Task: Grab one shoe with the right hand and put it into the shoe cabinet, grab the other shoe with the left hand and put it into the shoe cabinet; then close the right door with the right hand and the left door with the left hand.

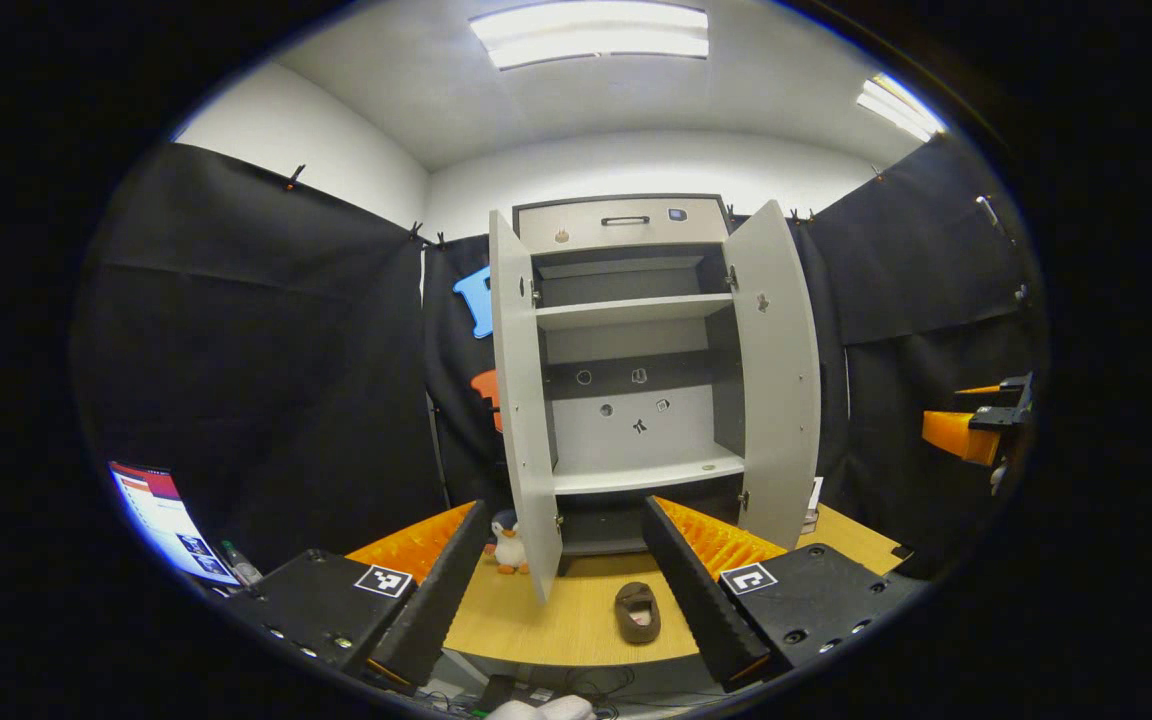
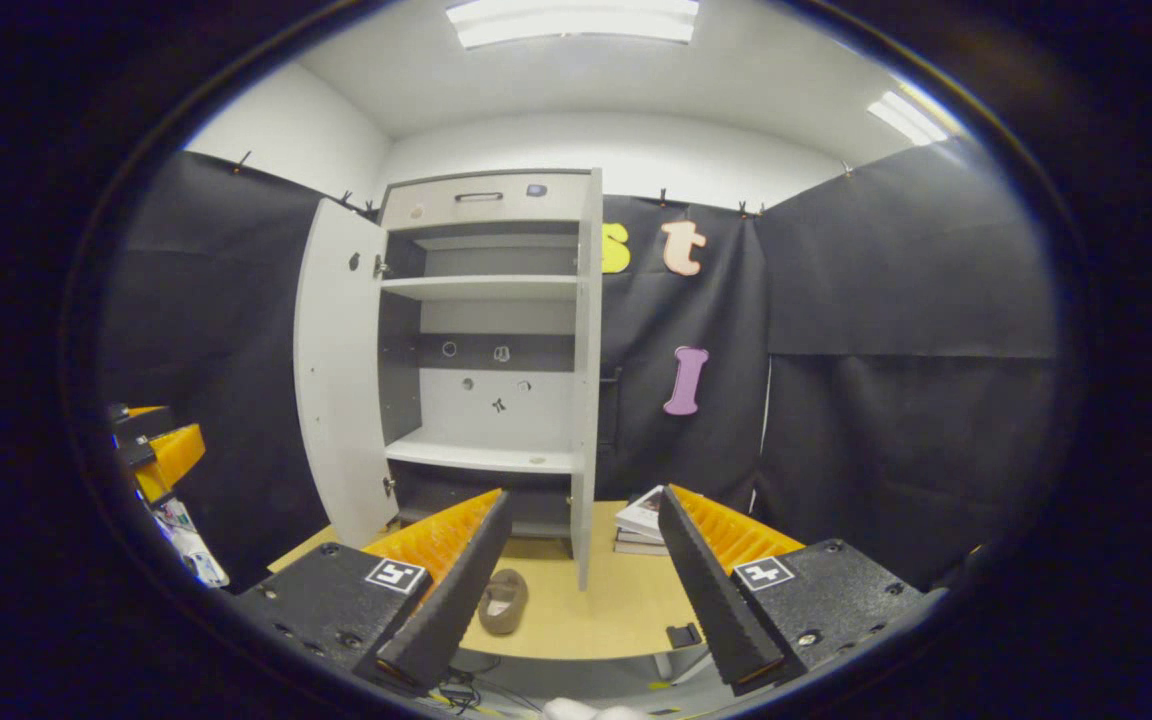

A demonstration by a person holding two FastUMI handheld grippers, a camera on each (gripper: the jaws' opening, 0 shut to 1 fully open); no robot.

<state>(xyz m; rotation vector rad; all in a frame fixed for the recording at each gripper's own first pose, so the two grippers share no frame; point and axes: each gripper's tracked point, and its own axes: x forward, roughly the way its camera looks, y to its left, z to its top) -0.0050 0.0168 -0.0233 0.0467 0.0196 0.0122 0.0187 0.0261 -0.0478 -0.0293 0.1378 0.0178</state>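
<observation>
Shoe cabinet (image 1: 636, 340): tall, pale, standing at the far side of the desk. Both doors swung wide. Left door (image 1: 521, 400) and right door (image 1: 781, 380) project toward the near side. Upper shelf (image 1: 631, 310) and lower shelf (image 1: 646, 475) bare; a dark low compartment sits under the lower shelf.

Desk (image 1: 556, 620): wooden top, open surface in front of the cabinet.

Left gripper (image 1: 566, 590): released, fingers spread wide, nothing between them, hovering at the near edge and pointed at the cabinet.

Right gripper (image 2: 581, 590): likewise released and empty, held to the right of the cabinet, near edge of the desk.

Stack of books (image 2: 641, 525): far right on the desk, just beside the right door.

Shoe (image 1: 638, 610): one brown slipper-type shoe, lying on the desk in front of the cabinet, between the open doors, opening upward. A second shoe cannot be made out. Judged light, soft and pliable, with a fuzzy lining; not fragile, unlikely to slip. Best taken across the heel rim or side wall, one finger inside the opening, one outside.

Toy penguin (image 1: 508, 545): small, on the desk at the foot of the left door.

Clearance: the door edges narrow the approach; the shoe should enter straight between them. Room lies ahead of the shoe toward the low compartment. Each door needs its swing path free; the penguin and books stand near those arcs.
</observation>
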